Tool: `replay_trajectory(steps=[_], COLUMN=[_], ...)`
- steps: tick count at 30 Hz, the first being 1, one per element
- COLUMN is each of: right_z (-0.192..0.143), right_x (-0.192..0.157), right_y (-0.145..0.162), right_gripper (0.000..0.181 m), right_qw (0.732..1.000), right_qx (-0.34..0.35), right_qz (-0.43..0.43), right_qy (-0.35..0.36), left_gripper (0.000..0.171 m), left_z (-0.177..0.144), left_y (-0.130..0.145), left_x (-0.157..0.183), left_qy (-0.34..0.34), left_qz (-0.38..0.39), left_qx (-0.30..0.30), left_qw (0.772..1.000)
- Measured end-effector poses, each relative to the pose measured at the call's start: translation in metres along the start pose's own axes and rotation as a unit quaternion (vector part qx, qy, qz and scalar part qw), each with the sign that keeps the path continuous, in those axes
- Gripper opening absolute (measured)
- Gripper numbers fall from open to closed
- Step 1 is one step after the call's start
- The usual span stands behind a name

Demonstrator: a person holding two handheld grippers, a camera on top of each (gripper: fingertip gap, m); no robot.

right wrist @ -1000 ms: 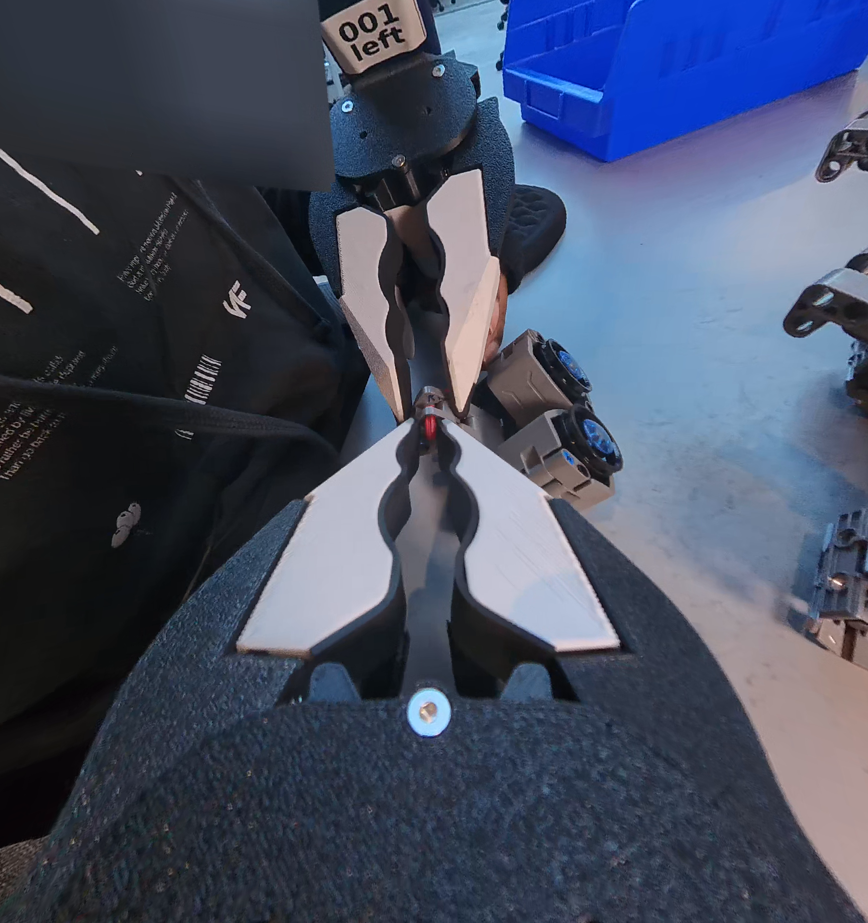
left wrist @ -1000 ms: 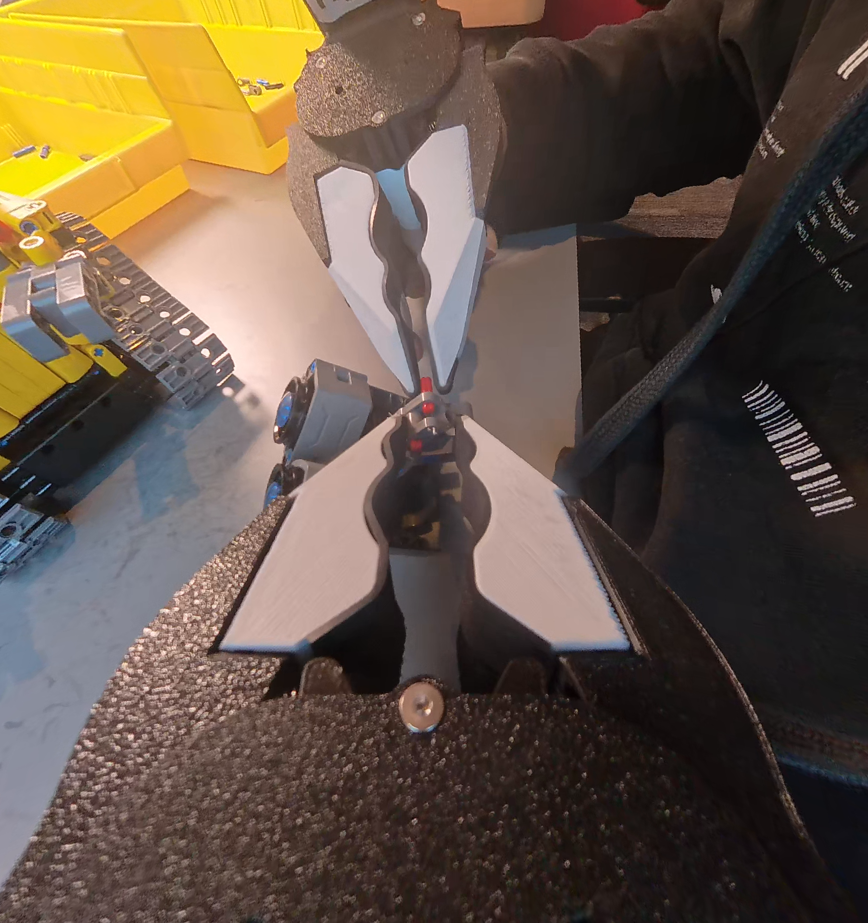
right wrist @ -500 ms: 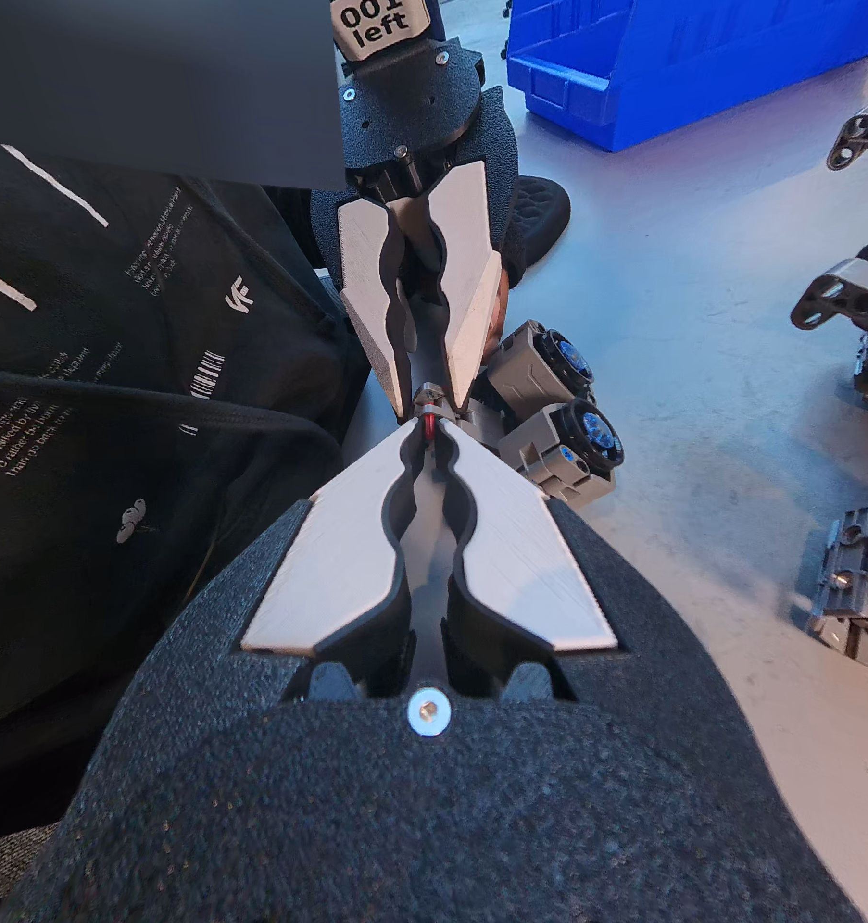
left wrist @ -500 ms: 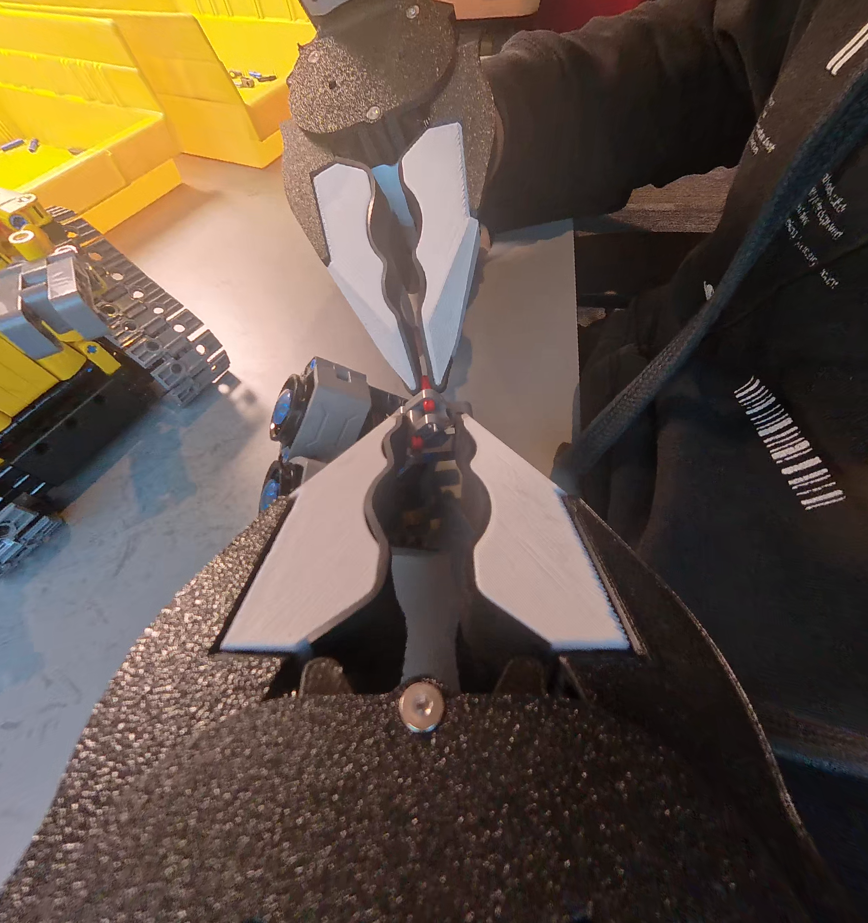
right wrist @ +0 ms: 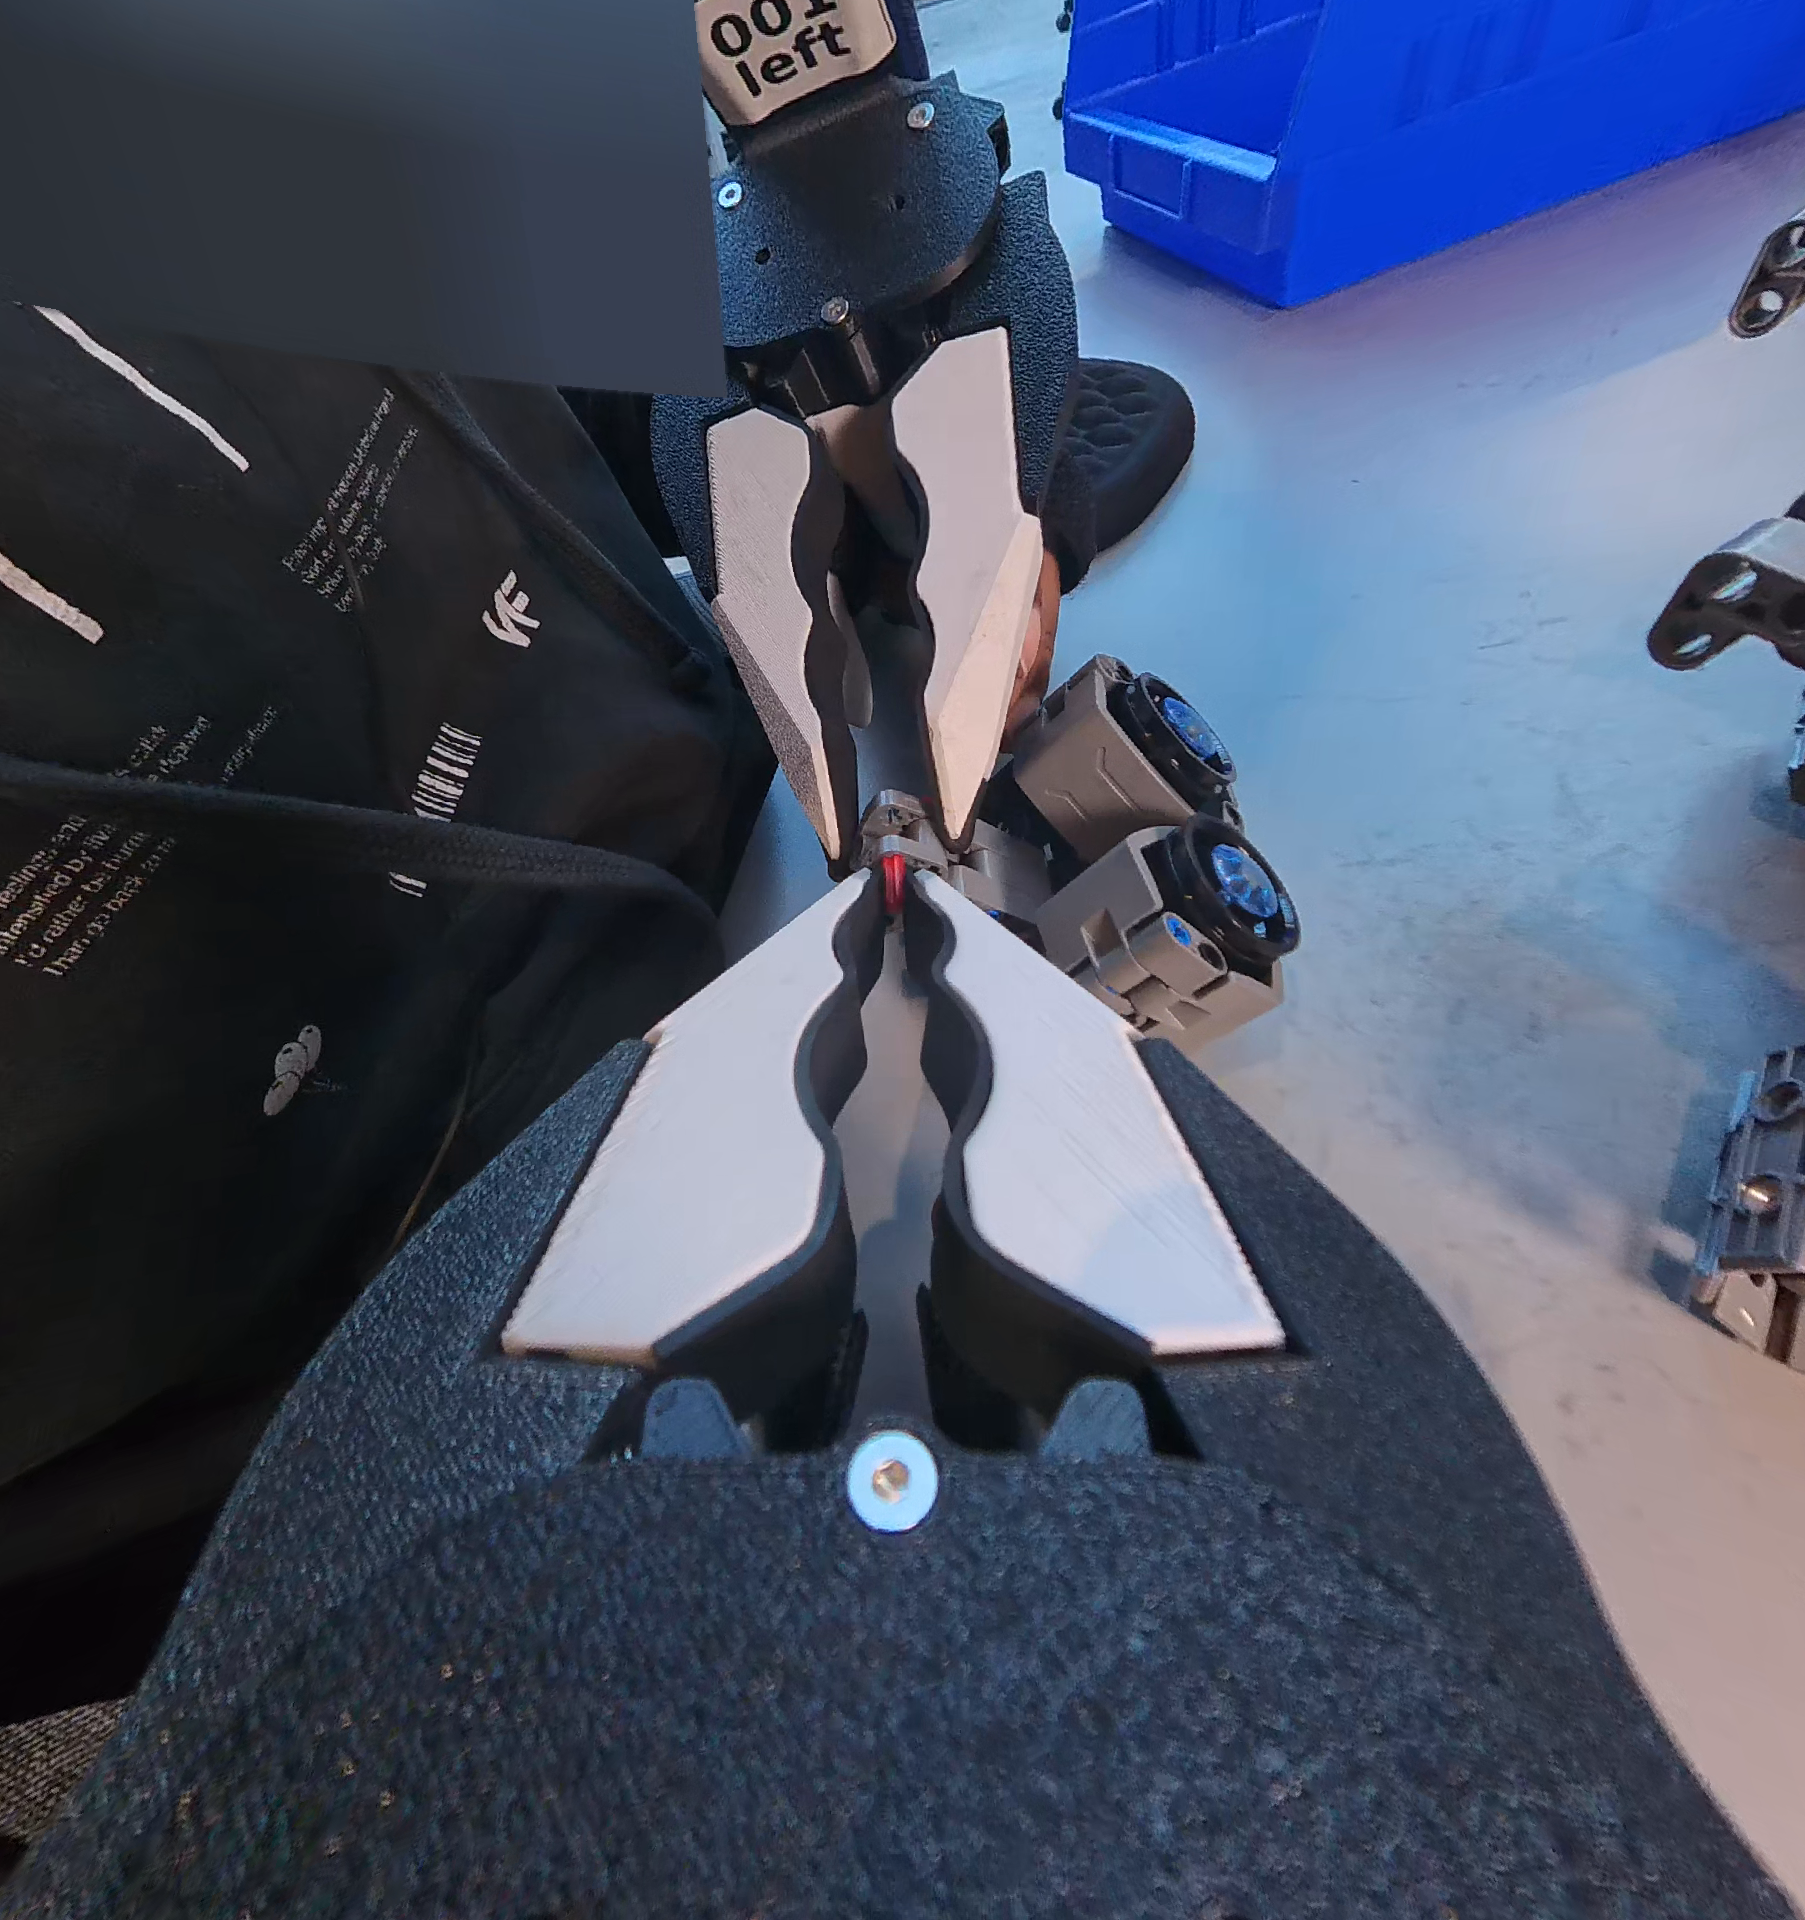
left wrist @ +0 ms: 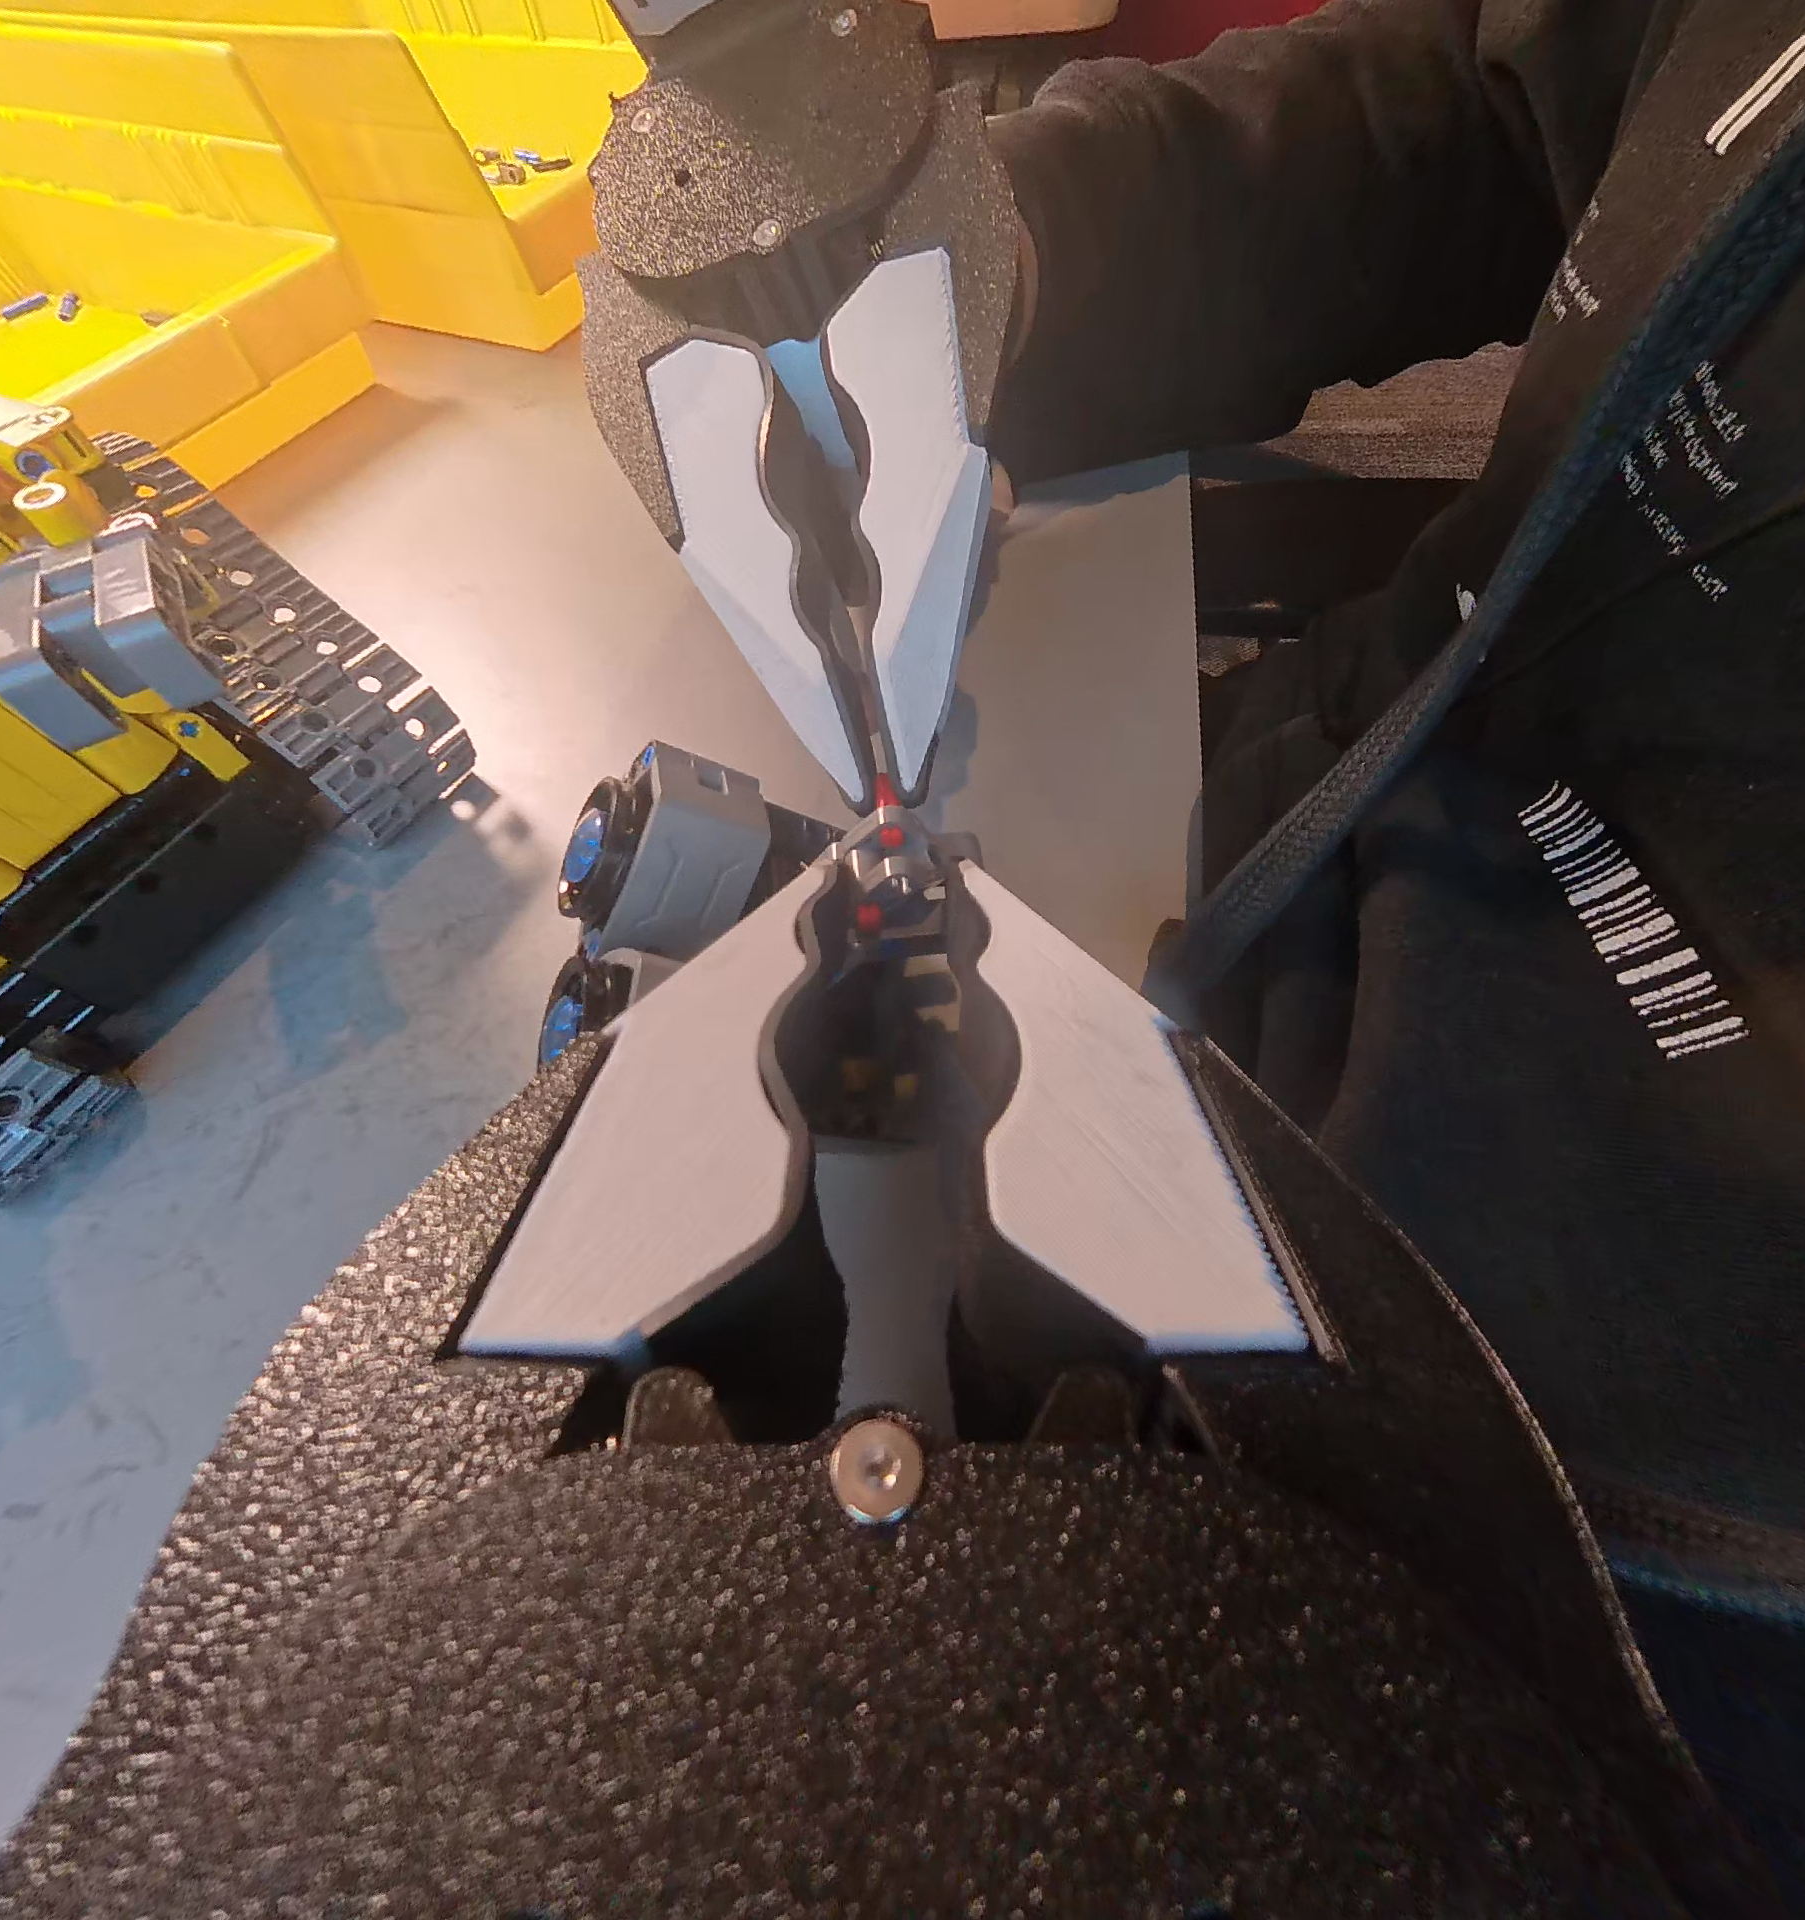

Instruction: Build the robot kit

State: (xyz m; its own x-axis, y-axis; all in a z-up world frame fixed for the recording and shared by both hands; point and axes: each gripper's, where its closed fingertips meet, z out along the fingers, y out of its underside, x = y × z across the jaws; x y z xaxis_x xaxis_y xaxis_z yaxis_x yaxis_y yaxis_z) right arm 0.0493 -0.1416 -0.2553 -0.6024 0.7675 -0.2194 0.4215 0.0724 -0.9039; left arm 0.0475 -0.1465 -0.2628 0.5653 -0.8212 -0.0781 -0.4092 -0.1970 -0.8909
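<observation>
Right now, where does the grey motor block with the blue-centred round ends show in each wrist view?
Left wrist view: grey motor block, centre-left, just left of the meeting fingertips.
Right wrist view: same block, centre-right, right of the fingertips.
Shared landmark: the small red pin between both grippers' tips.

Grey table [left wrist: 378,1091] w/ yellow bins [left wrist: 254,208], tracked model [left wrist: 98,727].
</observation>
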Motion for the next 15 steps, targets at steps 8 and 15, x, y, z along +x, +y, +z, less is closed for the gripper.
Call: replay_trajectory(steps=[8,15], right_z=[-0.0008,-0.001], right_x=[0.0003,0.0], right_y=[0.0003,0.0004], right_gripper=[0.002,0.002], right_qw=[1.0,1.0], right_qx=[0.001,0.0], right_qz=[0.002,0.002], right_qy=[0.0,-0.001], left_gripper=[0.019,0.017], left_z=[-0.0003,-0.0007], left_y=[-0.0001,0.0003], left_x=[0.0004,0.0012], left_qy=[-0.001,0.002], left_qz=[0.0,0.001], left_qx=[0.0,0.0], left_qw=[1.0,1.0])
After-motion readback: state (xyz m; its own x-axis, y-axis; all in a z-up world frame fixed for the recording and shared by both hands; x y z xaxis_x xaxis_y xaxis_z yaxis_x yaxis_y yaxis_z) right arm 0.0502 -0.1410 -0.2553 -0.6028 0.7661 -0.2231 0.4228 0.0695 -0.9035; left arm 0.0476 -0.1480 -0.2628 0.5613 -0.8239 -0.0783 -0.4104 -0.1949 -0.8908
